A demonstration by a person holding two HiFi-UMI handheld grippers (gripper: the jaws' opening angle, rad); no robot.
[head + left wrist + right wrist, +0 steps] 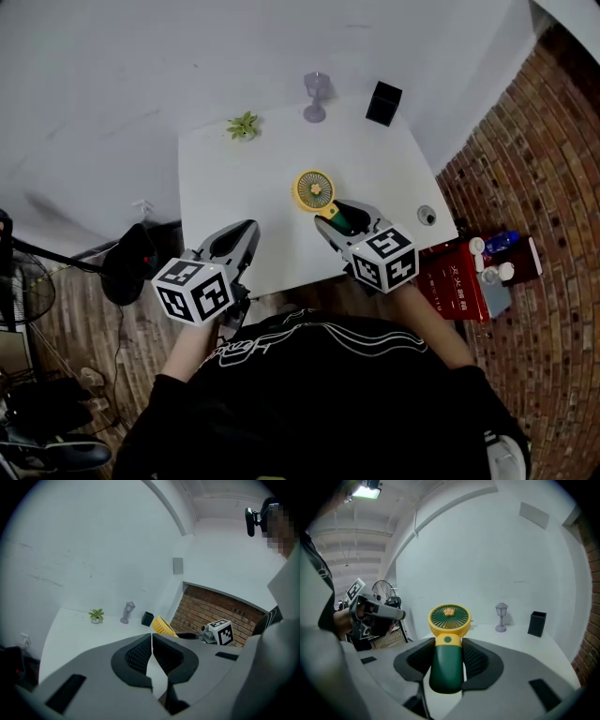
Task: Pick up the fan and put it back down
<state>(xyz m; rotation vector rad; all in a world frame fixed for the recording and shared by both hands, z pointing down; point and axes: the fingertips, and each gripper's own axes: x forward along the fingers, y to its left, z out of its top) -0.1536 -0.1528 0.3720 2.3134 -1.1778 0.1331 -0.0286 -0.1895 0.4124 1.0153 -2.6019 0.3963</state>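
The fan (314, 190) has a round yellow head and a dark green handle. My right gripper (339, 217) is shut on that handle, over the front middle of the white table (281, 159). In the right gripper view the fan (449, 618) points away from me, its handle pressed between both pads of my right gripper (448, 656). My left gripper (246, 230) sits at the table's front left edge, apart from the fan. In its own view my left gripper (152, 637) is shut with nothing between the pads, and the yellow fan head (163, 626) shows to its right.
At the table's far edge stand a small potted plant (243, 125), a grey lantern figurine (317, 97) and a black box (383, 103). A round hole (427, 215) sits near the right edge. A red box (459, 281) and brick wall lie to the right, a floor fan (19, 291) to the left.
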